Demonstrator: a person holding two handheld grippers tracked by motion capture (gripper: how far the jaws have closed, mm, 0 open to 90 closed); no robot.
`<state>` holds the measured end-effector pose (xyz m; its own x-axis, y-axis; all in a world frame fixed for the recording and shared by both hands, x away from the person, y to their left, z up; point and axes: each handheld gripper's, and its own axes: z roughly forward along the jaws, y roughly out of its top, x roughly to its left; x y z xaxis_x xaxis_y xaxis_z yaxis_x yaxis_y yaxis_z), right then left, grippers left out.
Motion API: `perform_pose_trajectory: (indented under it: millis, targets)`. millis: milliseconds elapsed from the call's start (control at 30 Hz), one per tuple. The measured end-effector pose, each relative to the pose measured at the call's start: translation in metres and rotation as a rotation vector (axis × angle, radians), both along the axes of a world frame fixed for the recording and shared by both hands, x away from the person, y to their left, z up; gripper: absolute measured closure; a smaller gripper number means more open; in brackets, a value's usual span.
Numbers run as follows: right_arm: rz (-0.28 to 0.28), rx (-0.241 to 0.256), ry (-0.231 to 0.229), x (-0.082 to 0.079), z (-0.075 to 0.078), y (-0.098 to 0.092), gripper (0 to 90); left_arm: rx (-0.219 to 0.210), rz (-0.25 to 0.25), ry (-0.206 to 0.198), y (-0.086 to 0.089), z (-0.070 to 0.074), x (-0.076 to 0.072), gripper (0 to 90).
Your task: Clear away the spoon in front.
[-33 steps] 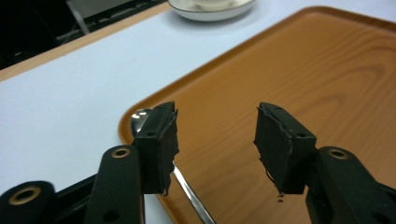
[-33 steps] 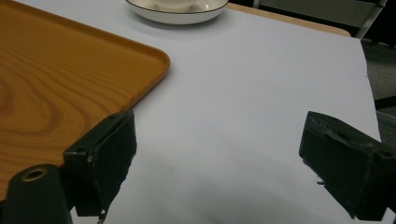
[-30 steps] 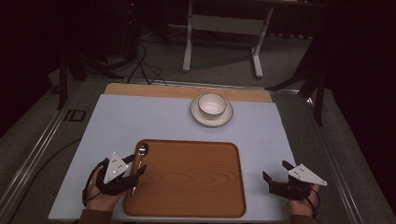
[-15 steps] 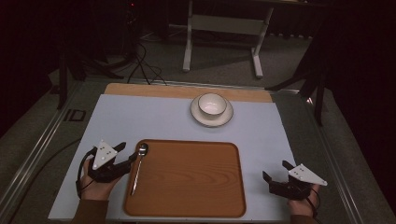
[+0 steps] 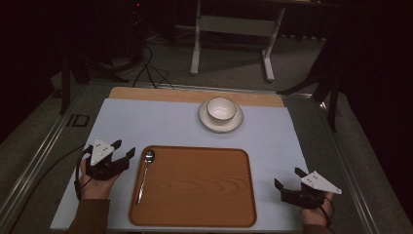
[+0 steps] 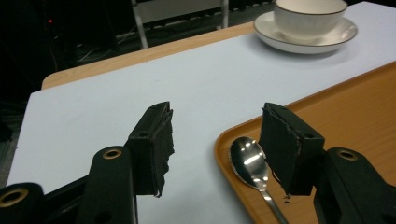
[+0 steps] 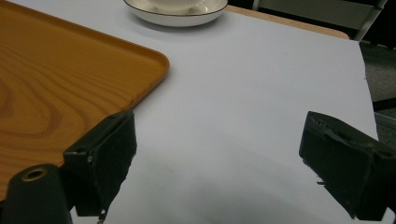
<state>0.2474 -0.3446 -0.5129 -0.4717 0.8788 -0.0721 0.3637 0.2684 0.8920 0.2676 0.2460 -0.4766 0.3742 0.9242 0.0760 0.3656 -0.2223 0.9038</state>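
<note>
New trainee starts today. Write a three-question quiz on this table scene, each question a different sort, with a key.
1. True or false: the spoon lies on the wooden tray, along its left edge.
2. Which claw is nearer the spoon? A) left claw B) right claw
3. Fill in: the cup stands on a ______.

Key
1. True; its bowl points toward the far side of the table.
2. A; the left gripper view shows the spoon's bowl just beside the open jaws, which grip nothing.
3. Saucer; both sit on the white mat beyond the tray.
</note>
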Motion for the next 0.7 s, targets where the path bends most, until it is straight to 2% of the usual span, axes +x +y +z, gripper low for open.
perform_pose_trajectory:
  millis: [267, 400, 467, 700]
  targets:
    - [-0.004, 0.005, -0.001, 0.001, 0.0, -0.002, 10.9, -0.016, 0.046, 0.025, 0.012, -0.011, 0.004, 42.7]
    - [-0.006, 0.01, 0.004, 0.001, 0.0, -0.003, 10.9, -0.01, 0.06, 0.032, 0.015, -0.013, 0.004, 42.4]
    - [-0.011, 0.015, 0.008, 0.002, -0.001, -0.004, 10.9, -0.023, 0.088, 0.04, 0.021, -0.018, 0.005, 42.4]
    - [-0.015, 0.013, 0.011, 0.004, -0.002, -0.006, 10.9, -0.018, 0.111, 0.065, 0.024, -0.024, 0.01, 40.9]
